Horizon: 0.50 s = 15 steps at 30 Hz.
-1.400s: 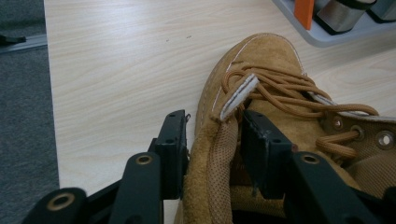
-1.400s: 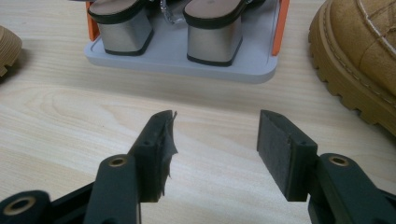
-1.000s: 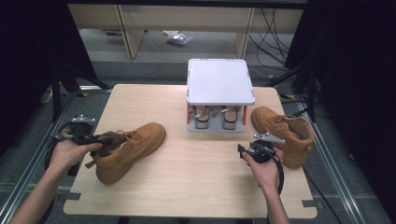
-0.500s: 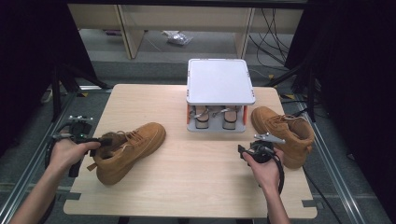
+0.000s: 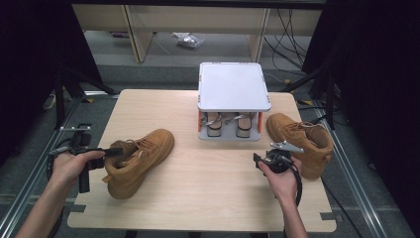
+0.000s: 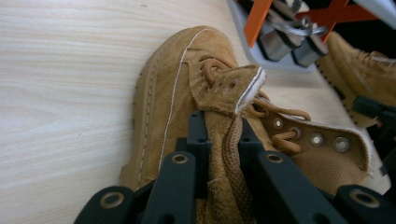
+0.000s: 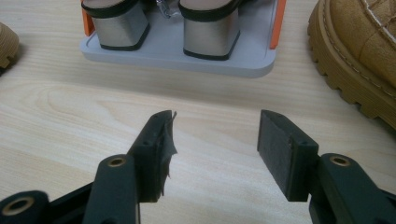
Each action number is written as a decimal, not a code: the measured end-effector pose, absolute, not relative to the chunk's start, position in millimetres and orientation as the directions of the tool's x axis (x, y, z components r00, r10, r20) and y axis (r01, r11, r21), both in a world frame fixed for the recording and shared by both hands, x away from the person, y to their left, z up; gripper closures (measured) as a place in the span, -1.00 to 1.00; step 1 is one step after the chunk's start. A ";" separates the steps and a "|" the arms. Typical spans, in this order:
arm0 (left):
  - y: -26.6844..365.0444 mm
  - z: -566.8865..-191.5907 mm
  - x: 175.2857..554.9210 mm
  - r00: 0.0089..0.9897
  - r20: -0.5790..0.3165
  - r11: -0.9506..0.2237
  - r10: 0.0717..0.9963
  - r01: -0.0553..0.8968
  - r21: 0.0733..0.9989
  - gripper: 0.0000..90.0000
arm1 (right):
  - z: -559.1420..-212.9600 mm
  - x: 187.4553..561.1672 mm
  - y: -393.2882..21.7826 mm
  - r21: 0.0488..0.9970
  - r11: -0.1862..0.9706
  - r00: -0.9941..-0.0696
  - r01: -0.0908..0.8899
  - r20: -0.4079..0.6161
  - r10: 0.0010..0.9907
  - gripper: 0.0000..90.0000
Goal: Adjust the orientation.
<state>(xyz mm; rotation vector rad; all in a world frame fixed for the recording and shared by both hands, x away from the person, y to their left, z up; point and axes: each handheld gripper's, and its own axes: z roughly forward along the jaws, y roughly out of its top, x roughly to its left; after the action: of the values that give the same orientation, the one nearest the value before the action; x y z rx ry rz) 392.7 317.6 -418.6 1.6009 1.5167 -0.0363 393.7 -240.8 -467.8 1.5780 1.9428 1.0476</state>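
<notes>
A tan suede boot (image 5: 143, 153) lies on the wooden table (image 5: 208, 188) at the left, toe pointing toward the rack. My left gripper (image 5: 118, 150) reaches into its collar from the left. In the left gripper view the left gripper (image 6: 219, 128) has just been closing, and its jaws now pinch the boot's tongue (image 6: 229, 88) and a lace between them. The second tan boot (image 5: 302, 139) stands at the right. Just left of it my right gripper (image 5: 265, 157) hovers low over the table; in its own view the right gripper (image 7: 215, 128) is open with nothing between its jaws.
A grey two-level shoe rack (image 5: 230, 87) with orange posts stands at the back centre, holding a pair of block-heeled sandals (image 5: 215, 124) on its lower tray (image 7: 187, 58). The boot's lugged sole (image 7: 359, 70) is close on the right gripper's right side.
The left gripper's jaws have closed on the tongue of the left boot. The right hand and its gripper have stayed where they were.
</notes>
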 end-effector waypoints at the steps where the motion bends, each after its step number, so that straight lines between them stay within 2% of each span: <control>1: 317.6 -418.7 392.6 0.244 -0.578 0.171 0.779 0.804 0.570 0.81 | -467.8 393.7 -240.8 0.769 0.069 -0.264 0.635 0.131 0.956 0.04; 15: 309.8 -403.3 399.4 0.284 -0.599 0.226 0.749 0.740 0.634 0.82 | -466.3 392.9 -242.2 0.773 0.065 -0.266 0.631 0.137 0.954 0.05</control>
<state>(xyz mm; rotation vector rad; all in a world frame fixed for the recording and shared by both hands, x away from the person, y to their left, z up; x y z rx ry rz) 399.4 309.8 -403.3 1.5007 1.4435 0.0104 392.9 -242.2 -466.3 1.5760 1.9400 1.0589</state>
